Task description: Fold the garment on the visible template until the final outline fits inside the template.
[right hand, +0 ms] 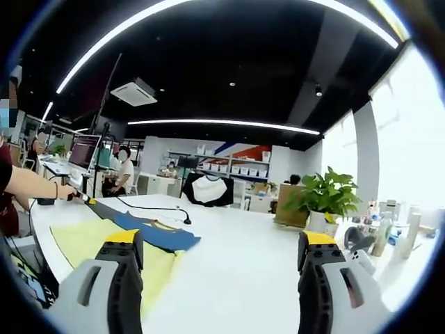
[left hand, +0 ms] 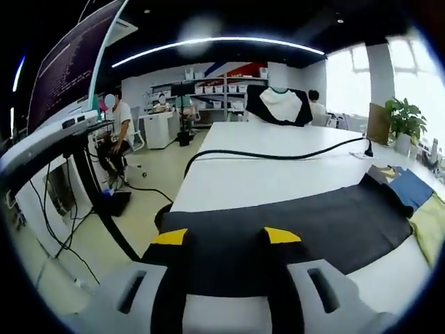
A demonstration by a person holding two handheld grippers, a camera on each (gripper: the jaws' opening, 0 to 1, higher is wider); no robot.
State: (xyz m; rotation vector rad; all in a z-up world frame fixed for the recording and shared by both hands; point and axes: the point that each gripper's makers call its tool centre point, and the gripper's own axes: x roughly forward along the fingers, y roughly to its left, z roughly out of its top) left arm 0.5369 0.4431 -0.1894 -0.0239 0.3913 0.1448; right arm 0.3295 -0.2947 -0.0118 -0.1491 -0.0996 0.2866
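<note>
Left gripper view: left hand-held gripper (left hand: 223, 236) at frame bottom, yellow-tipped jaws standing apart with nothing between them. Tips sit over a black sheet (left hand: 292, 229) spread across the near end of the white worktop (left hand: 278, 156). Cannot tell whether the tips touch the sheet or hover above it. At the right edge, a blue garment (left hand: 410, 188) lies just past the black sheet, with a pale yellow cloth (left hand: 432, 226) beside it. A black cable (left hand: 278, 154) runs across the worktop beyond the sheet. At the far end a black-and-white shirt (left hand: 279, 106) is on display. A potted plant (left hand: 405, 122) stands at right. A seated person (left hand: 119, 125) is at left, by a desk.

Right gripper view: right hand-held gripper (right hand: 219, 254) at frame bottom, jaws wide apart, nothing held. It looks along the worktop. The blue garment (right hand: 156, 235) lies on the left part of the worktop, partly over the yellow cloth (right hand: 90, 240). A person's forearm (right hand: 35, 184) reaches in from the left, holding the other gripper, its yellow tip at the far end of the dark sheet. The potted plant (right hand: 323, 198) stands towards the right.
</note>
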